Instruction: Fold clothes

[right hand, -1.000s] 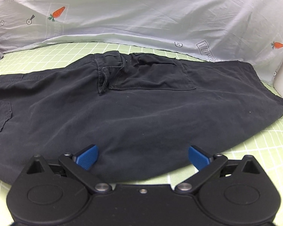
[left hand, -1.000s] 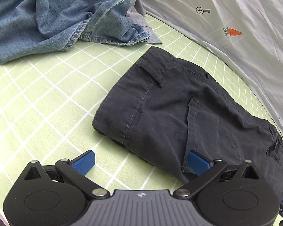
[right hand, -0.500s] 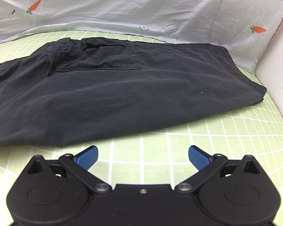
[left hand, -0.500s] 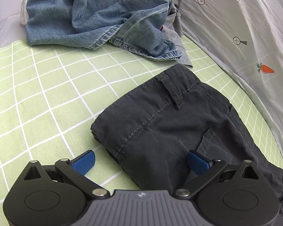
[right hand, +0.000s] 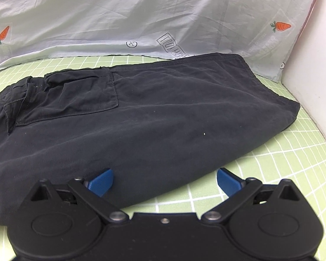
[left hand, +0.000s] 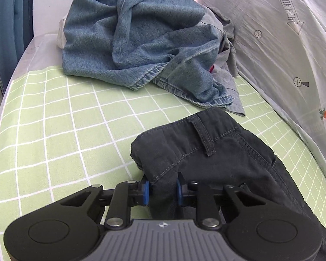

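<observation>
While pinched at the waistband corner by the left tool (left hand: pixel 162 190), jaws just closed onto bunched cloth: black trousers (right hand: pixel 154 117), flat along the green checked bed sheet (left hand: pixel 60 130). Right tool (right hand: pixel 165 180) spread wide over the near leg edge, gripping nothing. Likely risks: thick fold slipping from the narrow pinch; only top layer caught; lift at one end dragging the garment askew toward the denim pile (left hand: pixel 141 37).
</observation>
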Demonstrator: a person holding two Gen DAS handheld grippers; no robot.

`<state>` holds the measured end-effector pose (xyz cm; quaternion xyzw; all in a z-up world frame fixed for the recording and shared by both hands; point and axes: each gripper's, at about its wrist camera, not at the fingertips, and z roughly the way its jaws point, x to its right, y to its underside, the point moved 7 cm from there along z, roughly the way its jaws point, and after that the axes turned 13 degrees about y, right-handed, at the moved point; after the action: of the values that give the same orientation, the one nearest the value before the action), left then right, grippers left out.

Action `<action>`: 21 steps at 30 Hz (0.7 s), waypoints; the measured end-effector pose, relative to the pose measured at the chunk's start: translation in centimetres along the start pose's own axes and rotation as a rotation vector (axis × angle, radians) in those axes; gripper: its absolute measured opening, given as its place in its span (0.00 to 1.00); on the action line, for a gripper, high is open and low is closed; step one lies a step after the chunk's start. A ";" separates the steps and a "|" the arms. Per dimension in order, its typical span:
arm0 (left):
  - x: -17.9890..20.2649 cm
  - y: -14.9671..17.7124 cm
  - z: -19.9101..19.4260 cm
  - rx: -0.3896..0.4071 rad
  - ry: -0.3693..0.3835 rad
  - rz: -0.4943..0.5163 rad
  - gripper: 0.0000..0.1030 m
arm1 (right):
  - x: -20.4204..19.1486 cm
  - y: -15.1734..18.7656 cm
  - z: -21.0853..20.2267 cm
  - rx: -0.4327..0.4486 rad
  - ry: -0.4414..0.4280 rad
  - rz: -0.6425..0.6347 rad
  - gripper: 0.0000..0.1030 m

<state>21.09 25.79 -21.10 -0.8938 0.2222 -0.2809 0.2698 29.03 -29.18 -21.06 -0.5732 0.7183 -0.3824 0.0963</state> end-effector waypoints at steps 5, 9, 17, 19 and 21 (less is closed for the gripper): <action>-2.4 -4.8 -0.8 0.074 -0.072 0.009 0.23 | 0.2 0.8 -0.1 -0.030 0.001 0.028 1.00; -1.4 -7.2 -2.6 0.130 -0.067 0.121 0.21 | -0.2 0.5 -0.1 -0.037 0.005 0.043 1.00; 8.6 -5.6 -6.1 0.186 0.135 0.368 0.18 | -1.3 0.3 -0.3 -0.038 0.006 0.040 1.00; 11.9 -4.2 -6.7 0.178 0.210 0.448 0.17 | -1.4 0.4 -0.3 -0.036 0.008 0.035 1.00; 14.6 -2.8 -7.1 0.161 0.274 0.505 0.14 | -1.3 0.3 -0.4 -0.037 0.007 0.032 1.00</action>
<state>28.20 17.38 -8.92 -0.7399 0.4487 -0.3396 0.3687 28.98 -27.83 -21.42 -0.5618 0.7347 -0.3697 0.0894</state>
